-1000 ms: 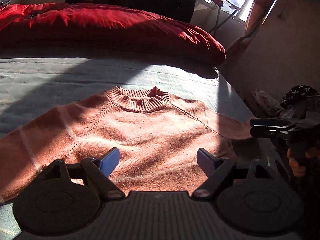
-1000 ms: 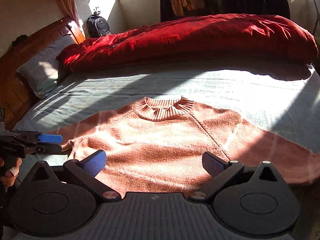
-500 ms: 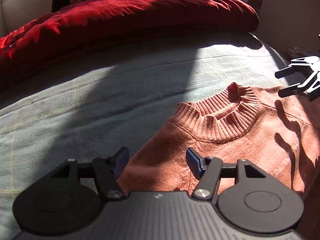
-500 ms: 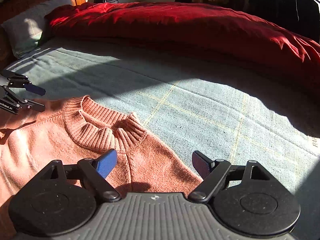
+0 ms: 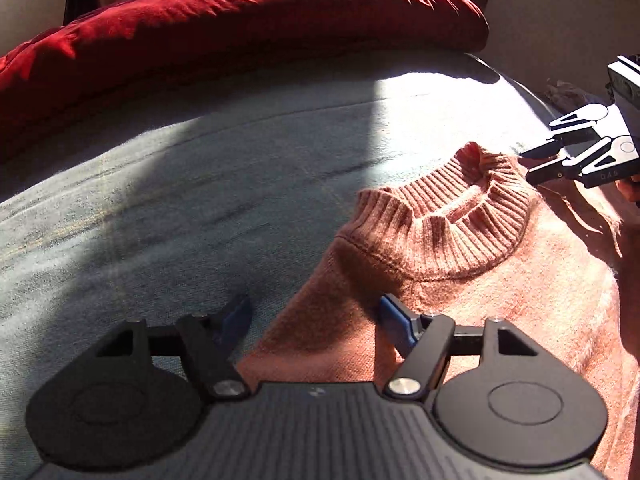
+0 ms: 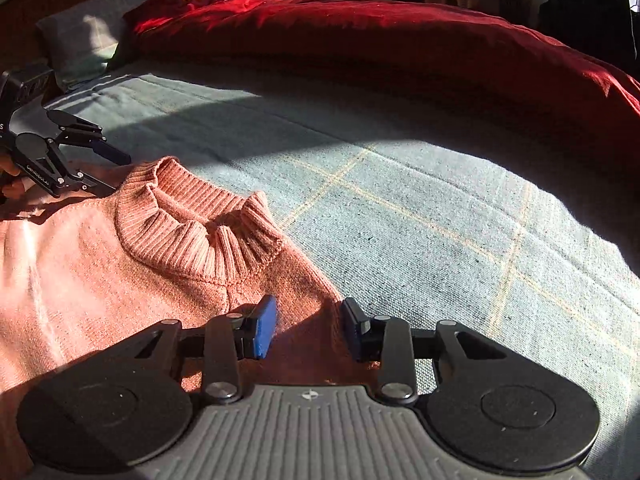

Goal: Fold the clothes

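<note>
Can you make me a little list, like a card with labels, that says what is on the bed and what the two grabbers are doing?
clothing: pink sweater, lying flat, ribbed collar facing the far side
surface: grey-green bedsheet with thin yellow lines
behind: red blanket bunched along the far side; grey pillow at the headboard end
left gripper: open, fingers on either side of one sweater shoulder
right gripper: open, fingers on either side of the other shoulder edge
light: sunny patches and dark shadows
folding: not yet begun
</note>
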{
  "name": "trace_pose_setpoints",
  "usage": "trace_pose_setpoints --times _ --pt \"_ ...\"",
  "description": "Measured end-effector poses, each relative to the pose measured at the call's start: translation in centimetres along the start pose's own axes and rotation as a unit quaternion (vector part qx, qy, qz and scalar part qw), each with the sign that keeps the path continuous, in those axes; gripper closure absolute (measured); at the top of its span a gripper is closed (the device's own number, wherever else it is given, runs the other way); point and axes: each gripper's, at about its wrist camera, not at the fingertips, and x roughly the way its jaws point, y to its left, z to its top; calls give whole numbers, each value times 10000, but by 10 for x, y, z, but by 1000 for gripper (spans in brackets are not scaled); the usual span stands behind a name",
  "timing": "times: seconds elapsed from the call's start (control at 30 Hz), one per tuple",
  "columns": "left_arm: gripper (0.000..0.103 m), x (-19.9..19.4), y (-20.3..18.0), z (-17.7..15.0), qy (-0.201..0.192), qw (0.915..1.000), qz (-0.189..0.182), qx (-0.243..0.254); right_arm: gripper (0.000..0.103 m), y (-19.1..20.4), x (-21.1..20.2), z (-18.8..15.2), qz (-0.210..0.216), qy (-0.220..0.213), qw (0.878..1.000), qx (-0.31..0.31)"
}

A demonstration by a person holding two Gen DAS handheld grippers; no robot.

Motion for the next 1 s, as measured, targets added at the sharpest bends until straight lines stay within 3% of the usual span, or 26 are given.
trace_pose_setpoints --times 0.03,0.07,0.1,0.13,0.3,0.4,0.53,0.6,0.63,0.67,0.73,0.8,0.9,1.0 --pt "56 -1 -3 0 -8 10000 56 45 77 4 -2 0 -82 -2 9999 -79" --pt "75 -2 -7 0 -16 9999 112 90 88 6 -3 -1 -162 -26 9998 -106" --pt "88 -4 -10 -1 -24 9998 167 135 92 7 -6 -1 -238 -68 9996 -111" --pt "94 -5 -14 -1 -32 9996 223 180 99 8 -8 -2 -293 -129 9994 -103" --pt "101 -13 -38 3 -322 9942 947 395 99 4 -18 0 -546 -522 9971 63" --pt "101 -11 -35 11 -475 9912 1207 272 99 -2 -16 4 -623 -551 9963 198" --pt "100 10 -26 9 -223 9916 1271 -74 98 -5 5 1 -1093 -336 9926 401" --pt "92 -2 -25 9 -273 9925 1176 -189 93 -5 3 0 -1216 -270 9904 598" --pt "91 -8 -24 9 -301 9929 1127 -246 86 -5 -3 0 -1173 -321 9899 734" --pt "90 -14 -23 9 -328 9932 1077 -304 70 -3 -15 0 -1122 -393 9892 862" --pt "85 -39 -28 7 -438 9923 1090 -381 51 10 -43 -2 -916 -511 9891 1036" --pt "61 -62 -41 3 -402 9941 903 -449 46 27 -66 -2 -628 -473 9905 1126" --pt "54 -84 -72 -10 -183 9987 96 -474 45 60 -86 -8 -327 -171 9920 1206" --pt "51 -84 -103 -28 157 9954 -711 -630 42 89 -81 -18 -39 162 9907 1352"
